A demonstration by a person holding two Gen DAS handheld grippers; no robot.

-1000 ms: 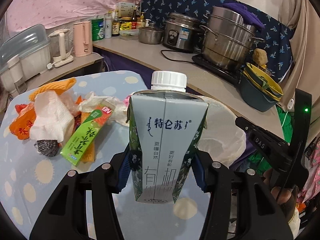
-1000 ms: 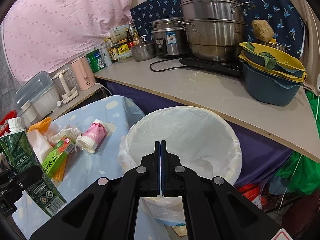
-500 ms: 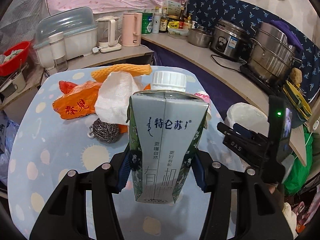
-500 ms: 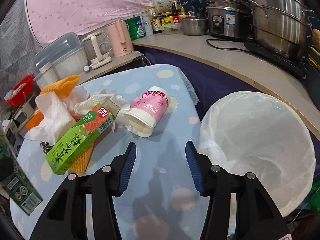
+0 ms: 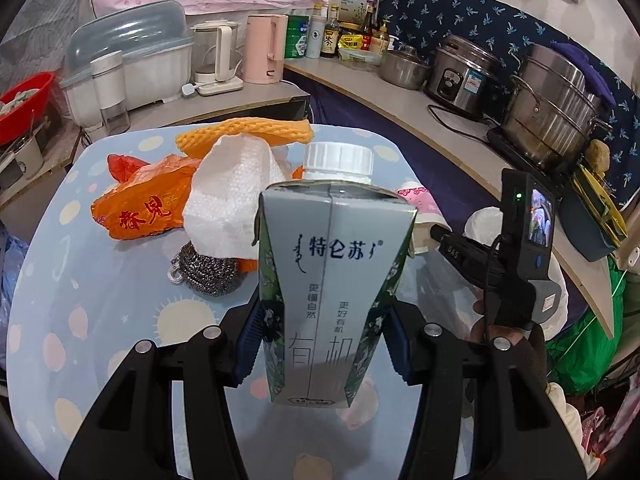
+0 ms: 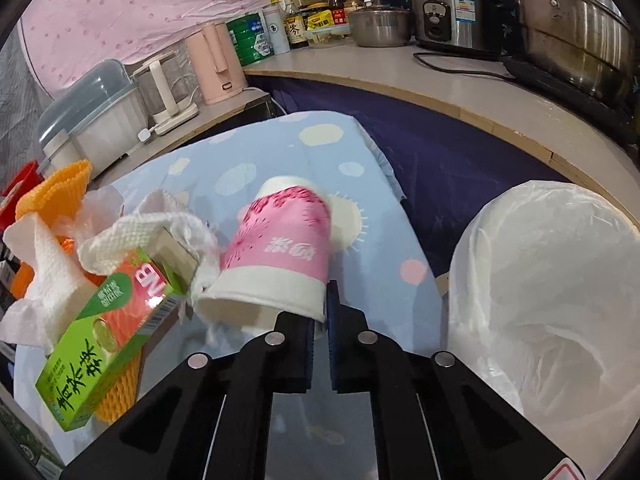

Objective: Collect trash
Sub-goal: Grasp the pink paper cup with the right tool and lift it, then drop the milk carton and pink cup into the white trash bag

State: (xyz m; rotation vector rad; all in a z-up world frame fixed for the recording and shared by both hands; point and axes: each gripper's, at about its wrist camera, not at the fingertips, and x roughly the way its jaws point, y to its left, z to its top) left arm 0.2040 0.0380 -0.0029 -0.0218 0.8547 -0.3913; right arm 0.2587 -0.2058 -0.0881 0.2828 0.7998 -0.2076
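My left gripper is shut on a grey-green milk carton with a white cap, held upright above the blue spotted table. My right gripper is shut on the rim of a pink paper cup lying on its side on the table. The bin lined with a white bag stands just right of the table. On the table lie a green tea box, white paper towels, an orange bag, orange foam net and a steel scourer.
A counter runs behind with a rice cooker, large steel pots, a pink kettle, bottles and a dish rack. The right gripper's body shows in the left wrist view.
My right gripper moved from over the bin to the table, opened, then closed on the pink cup's rim. My left gripper swung left with the carton still held.
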